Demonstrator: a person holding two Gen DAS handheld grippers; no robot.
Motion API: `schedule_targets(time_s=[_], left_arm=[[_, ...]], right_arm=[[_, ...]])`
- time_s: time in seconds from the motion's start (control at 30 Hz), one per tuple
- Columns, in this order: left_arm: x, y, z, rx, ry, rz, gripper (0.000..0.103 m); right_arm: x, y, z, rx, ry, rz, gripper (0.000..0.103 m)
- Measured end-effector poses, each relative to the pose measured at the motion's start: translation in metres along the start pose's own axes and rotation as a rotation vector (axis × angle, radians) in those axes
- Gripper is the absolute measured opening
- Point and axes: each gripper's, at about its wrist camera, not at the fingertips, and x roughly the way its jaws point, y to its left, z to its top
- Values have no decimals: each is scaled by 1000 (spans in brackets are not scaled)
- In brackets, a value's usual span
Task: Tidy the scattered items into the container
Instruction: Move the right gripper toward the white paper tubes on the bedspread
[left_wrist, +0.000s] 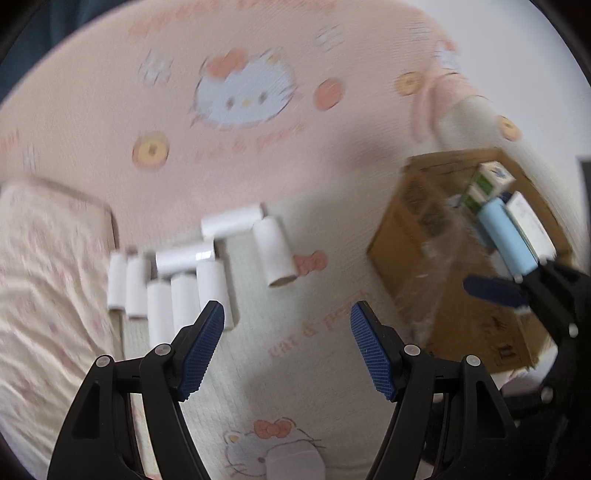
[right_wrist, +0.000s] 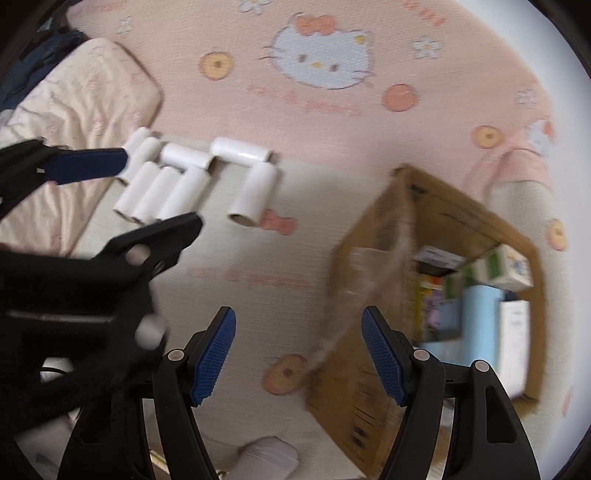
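Left gripper (left_wrist: 287, 345) has jaws wide apart w/ nothing between; right gripper (right_wrist: 298, 352) is same, empty. White rolls (left_wrist: 184, 273) lie grouped on the bedsheet (left_wrist: 258, 166), left of the cardboard box (right_wrist: 373, 369).

you're over a pink-and-cream cartoon-cat bedsheet (left_wrist: 258, 155) (print blurred in places); a pale floral pillow (right_wrist: 74, 110) lies far left, and a white wall (left_wrist: 546, 110) shows far right.

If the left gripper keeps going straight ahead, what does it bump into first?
Probably just the Hello Kitty blanket. The open left gripper points at bare fabric between the white rolls and the cardboard box, though depth is hard to judge.
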Motion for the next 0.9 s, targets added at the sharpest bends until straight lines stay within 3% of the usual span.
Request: schedule_targets(time_s=[0.27, 0.4, 0.53, 0.63, 0.8, 0.9], left_arm=[[50, 43, -6, -156, 111, -78, 74], [66, 59, -16, -262, 65, -92, 74], [71, 72, -22, -324, -17, -140, 74], [72, 74, -27, -333, -89, -196, 74], [89, 83, -35, -372, -136, -275, 64], [98, 90, -39, -401, -134, -302, 58]], right_arm=[[40, 22, 15, -74, -10, 17, 69], [59, 25, 21, -70, -109, 15, 69], [73, 20, 28, 50, -168, 112, 69], [70, 19, 24, 98, -270, 176, 69], [79, 15, 15, 166, -364, 250, 69], [93, 16, 11, 181, -371, 228, 69]])
